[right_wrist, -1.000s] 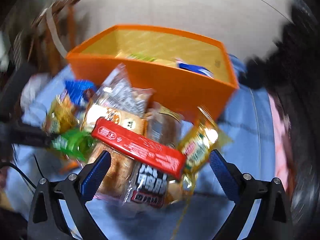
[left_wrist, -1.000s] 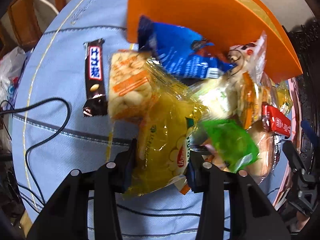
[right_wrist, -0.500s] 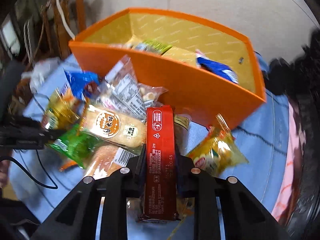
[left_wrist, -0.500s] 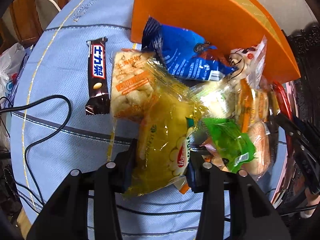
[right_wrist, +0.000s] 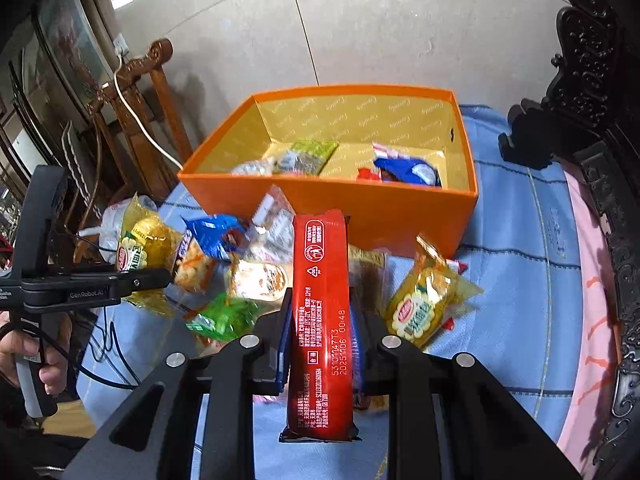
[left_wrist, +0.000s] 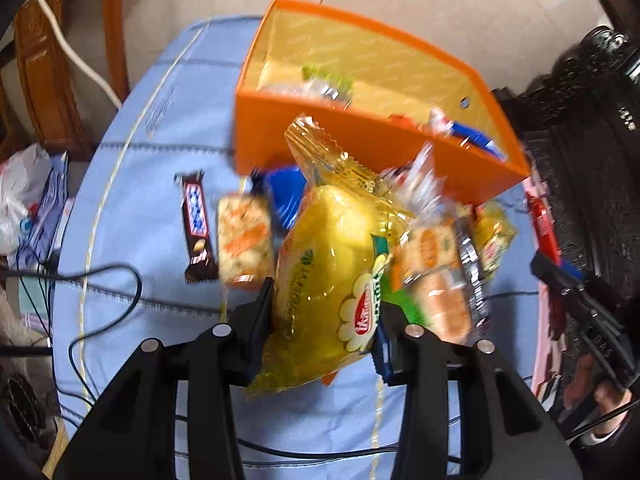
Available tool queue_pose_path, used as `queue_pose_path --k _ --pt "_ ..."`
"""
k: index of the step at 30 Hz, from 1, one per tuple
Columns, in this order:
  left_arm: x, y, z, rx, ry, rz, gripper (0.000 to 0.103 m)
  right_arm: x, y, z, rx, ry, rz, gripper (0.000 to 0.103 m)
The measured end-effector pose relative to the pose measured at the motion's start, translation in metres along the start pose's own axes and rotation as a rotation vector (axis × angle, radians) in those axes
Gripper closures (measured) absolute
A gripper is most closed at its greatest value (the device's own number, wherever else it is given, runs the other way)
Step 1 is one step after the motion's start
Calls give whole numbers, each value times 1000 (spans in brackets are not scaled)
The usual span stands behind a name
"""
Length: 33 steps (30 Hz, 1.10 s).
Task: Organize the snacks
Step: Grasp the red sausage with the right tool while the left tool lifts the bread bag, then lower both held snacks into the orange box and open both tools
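My left gripper (left_wrist: pixel 324 316) is shut on a yellow cake packet (left_wrist: pixel 332 276), held above the blue tablecloth (left_wrist: pixel 132 208). My right gripper (right_wrist: pixel 320 320) is shut on a long red snack bar (right_wrist: pixel 320 320), lifted off the pile. The orange box (right_wrist: pixel 360 204) stands behind the pile with a few packets inside: a green one (right_wrist: pixel 308 156) and a blue one (right_wrist: pixel 408 168). On the cloth lie a chocolate bar (left_wrist: pixel 196 224), an orange-and-white cracker pack (left_wrist: pixel 244 240), a blue packet (right_wrist: pixel 216 232), a green packet (right_wrist: pixel 224 316) and another yellow cake packet (right_wrist: pixel 428 300).
A black cable (left_wrist: pixel 100 288) crosses the cloth at the left. Carved wooden chairs (right_wrist: pixel 132 92) stand beyond the table's left edge, dark carved furniture (right_wrist: pixel 592 60) at the right. A white plastic bag (left_wrist: pixel 20 200) lies off the left edge. A hand (right_wrist: pixel 32 356) grips the left tool.
The right gripper went from wide open to shut on the red bar and rose with it. The left gripper lifted the yellow packet; the inside of the box came into view.
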<state>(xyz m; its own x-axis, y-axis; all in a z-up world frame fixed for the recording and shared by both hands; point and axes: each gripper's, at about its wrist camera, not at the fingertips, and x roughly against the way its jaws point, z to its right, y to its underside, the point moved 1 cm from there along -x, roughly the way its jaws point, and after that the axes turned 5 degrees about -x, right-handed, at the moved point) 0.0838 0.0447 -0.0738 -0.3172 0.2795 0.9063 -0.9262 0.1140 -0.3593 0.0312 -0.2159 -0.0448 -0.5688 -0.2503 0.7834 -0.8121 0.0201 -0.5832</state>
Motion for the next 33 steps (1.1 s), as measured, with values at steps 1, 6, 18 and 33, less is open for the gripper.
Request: queue_pose_path --k 1,6,18,33 --pt "4 -4 5 -6 1 10 62 1 -3 -2 1 -4 8 79" --pt "11 -42 25 -25 10 59 62 3 -30 -7 6 -8 54 79" --pt "-19 -138 41 -11 24 81 62 -48 -111 13 -62 30 98 79" --pt "-73 -156 29 54 -36 27 26 -98 -109 27 -151 15 65 53"
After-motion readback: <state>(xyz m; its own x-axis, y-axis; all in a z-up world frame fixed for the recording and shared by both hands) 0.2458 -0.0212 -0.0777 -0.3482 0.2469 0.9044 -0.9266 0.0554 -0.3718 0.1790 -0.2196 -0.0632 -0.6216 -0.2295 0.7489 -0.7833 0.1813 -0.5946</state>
